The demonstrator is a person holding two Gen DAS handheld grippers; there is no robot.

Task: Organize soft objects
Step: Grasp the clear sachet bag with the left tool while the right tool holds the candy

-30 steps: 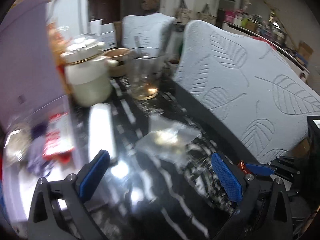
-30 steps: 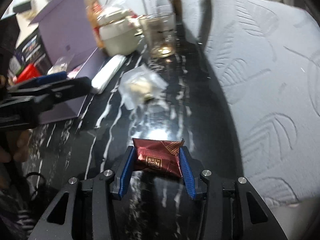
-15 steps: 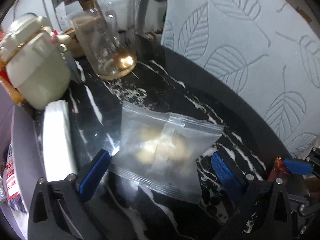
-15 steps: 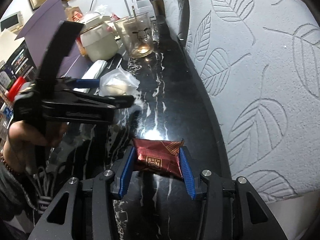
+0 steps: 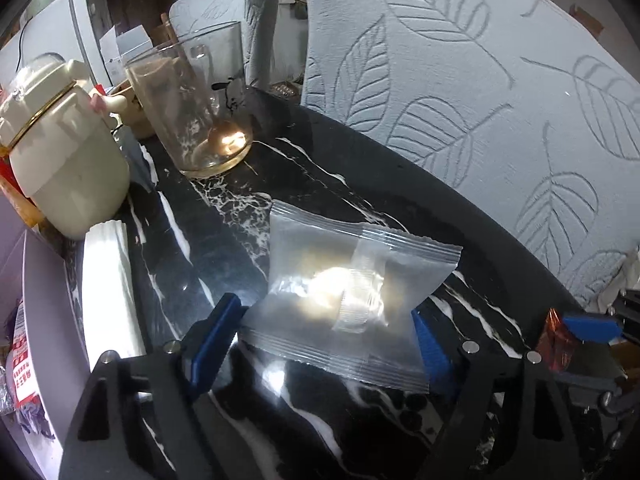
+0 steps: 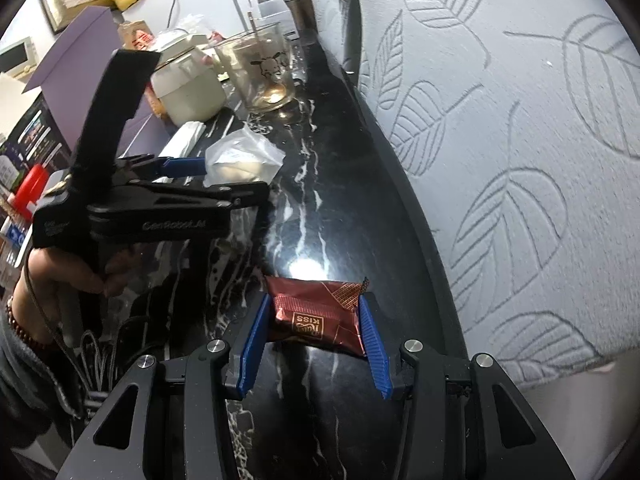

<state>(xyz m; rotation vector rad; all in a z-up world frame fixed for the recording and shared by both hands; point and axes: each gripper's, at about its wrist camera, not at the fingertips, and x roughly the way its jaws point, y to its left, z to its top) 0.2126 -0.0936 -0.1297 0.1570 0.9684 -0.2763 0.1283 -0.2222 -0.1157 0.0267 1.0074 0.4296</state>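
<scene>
Two snack packets point(image 5: 344, 292) point(image 6: 316, 316), one glass point(image 5: 196, 104), one jar point(image 5: 60, 148)

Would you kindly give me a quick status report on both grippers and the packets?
Left gripper closing around clear snack packet on table. Right gripper shut on red candy packet. Glass cup beyond, not blocking.

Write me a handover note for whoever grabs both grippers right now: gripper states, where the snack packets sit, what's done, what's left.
Left gripper: jaws closing around the clear snack packet on the black marble table; pads at its edges, firm grip not confirmed.
Right gripper: shut on the dark red chocolate packet, near the table edge by the grey leaf-pattern cushion.
Done: the red packet is picked.
Left: finish the left grasp, then place both packets; the destination isn't evident. Probably mind the glass cup and cream jar behind.
</scene>
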